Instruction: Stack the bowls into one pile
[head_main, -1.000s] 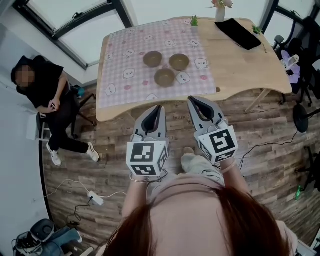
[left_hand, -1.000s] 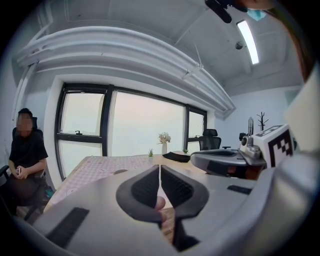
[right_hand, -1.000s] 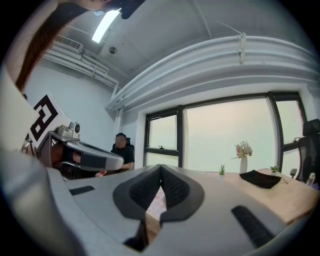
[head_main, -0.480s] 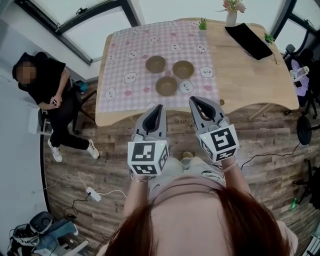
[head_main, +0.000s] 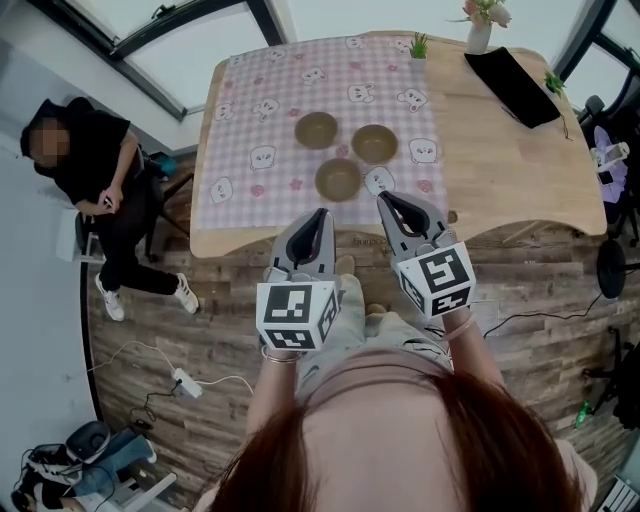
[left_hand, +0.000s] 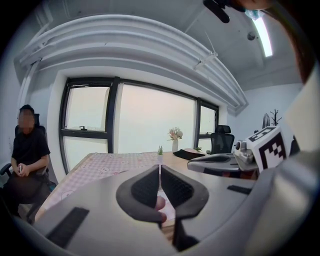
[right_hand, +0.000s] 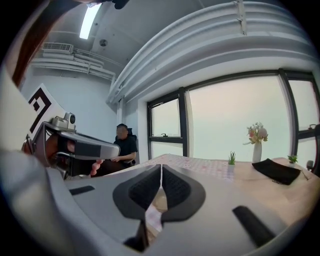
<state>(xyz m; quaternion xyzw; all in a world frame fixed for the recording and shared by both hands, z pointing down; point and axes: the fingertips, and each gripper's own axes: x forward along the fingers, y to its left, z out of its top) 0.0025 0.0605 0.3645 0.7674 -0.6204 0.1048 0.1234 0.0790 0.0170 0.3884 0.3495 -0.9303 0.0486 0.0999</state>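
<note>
Three brown bowls stand apart on the pink checked cloth (head_main: 260, 100) in the head view: a far left bowl (head_main: 316, 129), a far right bowl (head_main: 374, 144) and a near bowl (head_main: 338, 179). My left gripper (head_main: 319, 215) is held up short of the table's near edge, jaws shut with nothing in them. My right gripper (head_main: 383, 198) sits beside it, just near of the near bowl, also shut and empty. In the left gripper view the left gripper (left_hand: 159, 172) points level over the table; the right gripper view shows the right gripper (right_hand: 161, 172) the same way. No bowl shows in either gripper view.
The wooden table (head_main: 500, 150) carries a black flat pad (head_main: 510, 85), a vase of flowers (head_main: 482, 25) and small potted plants (head_main: 418, 46) at its far side. A person in black (head_main: 95, 180) sits on a chair left of the table. Cables lie on the wood floor (head_main: 170, 380).
The table and bowls have slid nearer and slightly right in the head view as I approach. Both grippers keep their pose, shut.
</note>
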